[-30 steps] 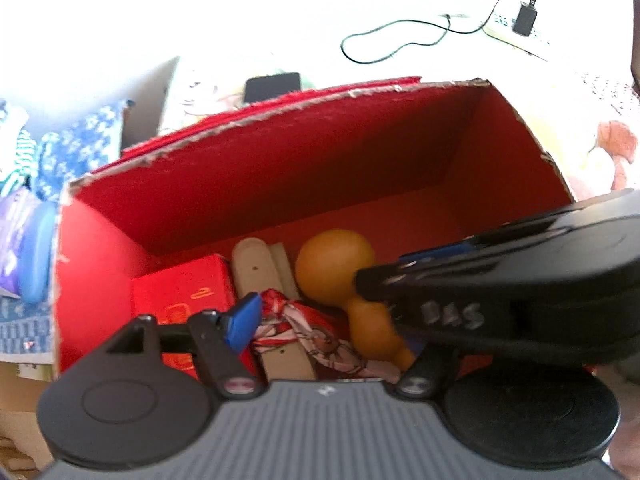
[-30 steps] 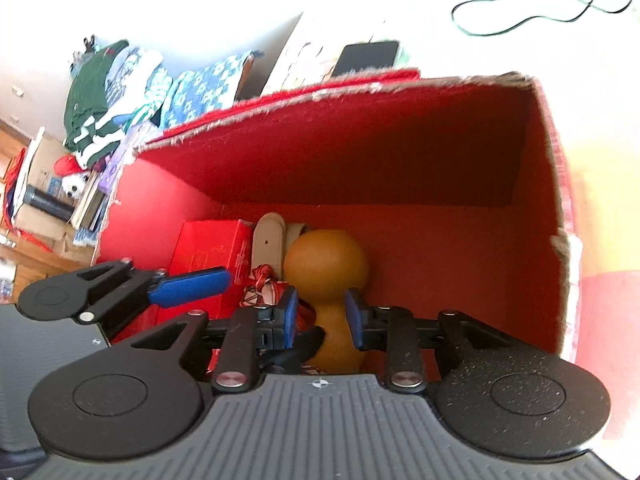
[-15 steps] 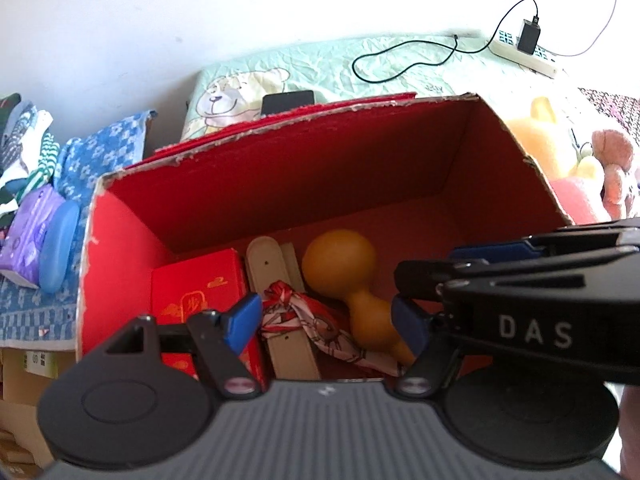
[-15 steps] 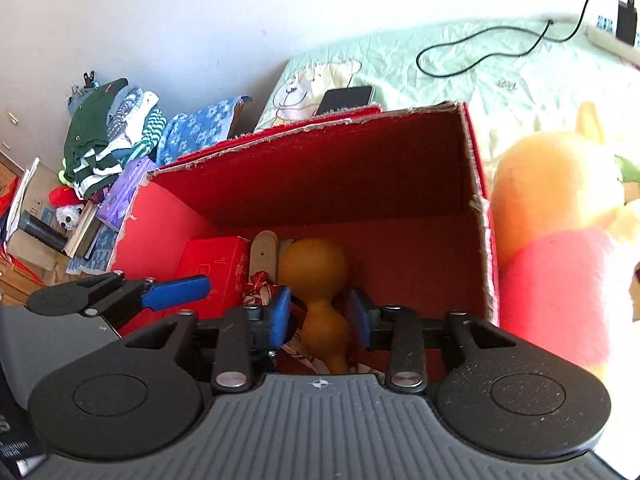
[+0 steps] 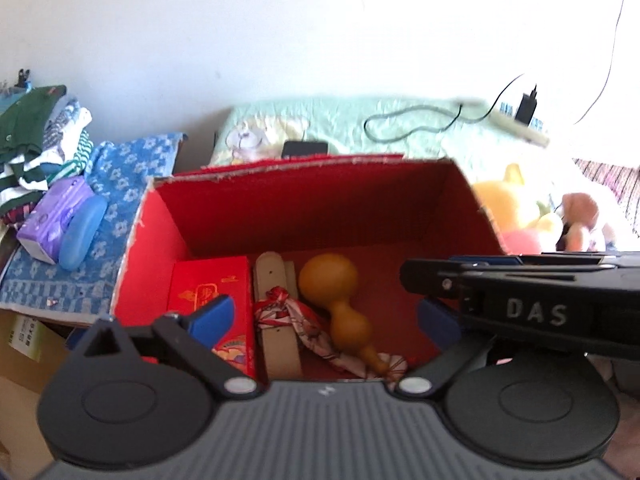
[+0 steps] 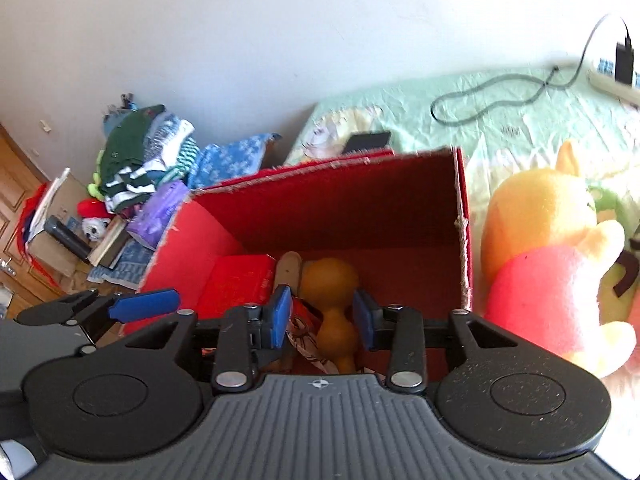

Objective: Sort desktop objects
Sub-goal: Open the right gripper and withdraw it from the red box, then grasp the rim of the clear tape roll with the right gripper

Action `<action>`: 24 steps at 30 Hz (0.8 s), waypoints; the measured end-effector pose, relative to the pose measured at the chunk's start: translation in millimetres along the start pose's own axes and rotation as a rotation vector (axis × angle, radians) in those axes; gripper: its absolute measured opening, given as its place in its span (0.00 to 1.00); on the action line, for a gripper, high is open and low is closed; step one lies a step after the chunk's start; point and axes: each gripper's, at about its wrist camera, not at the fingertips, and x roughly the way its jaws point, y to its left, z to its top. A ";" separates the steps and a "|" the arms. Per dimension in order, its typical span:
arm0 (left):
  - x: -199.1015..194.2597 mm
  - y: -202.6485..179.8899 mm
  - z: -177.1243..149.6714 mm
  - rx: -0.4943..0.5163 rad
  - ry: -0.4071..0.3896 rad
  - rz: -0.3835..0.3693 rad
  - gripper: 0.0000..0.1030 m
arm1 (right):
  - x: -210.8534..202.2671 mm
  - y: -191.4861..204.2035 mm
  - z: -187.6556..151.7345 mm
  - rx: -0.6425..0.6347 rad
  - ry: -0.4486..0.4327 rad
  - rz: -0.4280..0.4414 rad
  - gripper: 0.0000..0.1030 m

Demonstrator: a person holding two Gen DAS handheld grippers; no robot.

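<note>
Hovered above red box (image 5: 160, 216) holding gourd (image 5: 332, 284). Left gripper (image 5: 324, 320) just opened, spread wide, empty. Right gripper (image 6: 320, 316) part-open, jaws just narrowing slightly, pinching nothing.

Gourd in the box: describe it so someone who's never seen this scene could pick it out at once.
Find the big red cardboard box on the bed, open at the top. On its floor, right of the small red carton and the beige strap with its red-and-white scarf, lies the gourd. It is the only smooth, tan, figure-eight object there: big bulb, smaller bulb, thin stem.
</note>
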 end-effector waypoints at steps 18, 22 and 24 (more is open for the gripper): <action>-25.5 -44.7 -61.9 -0.065 0.022 0.024 0.97 | -62.1 -35.2 -49.2 -0.094 0.053 0.116 0.38; -11.9 -53.5 -75.7 -0.087 0.104 -0.002 0.97 | -55.4 -49.6 -61.9 -0.077 0.112 0.100 0.39; -2.3 -55.5 -81.7 -0.103 0.144 0.002 0.97 | -50.2 -56.3 -66.9 -0.064 0.140 0.084 0.39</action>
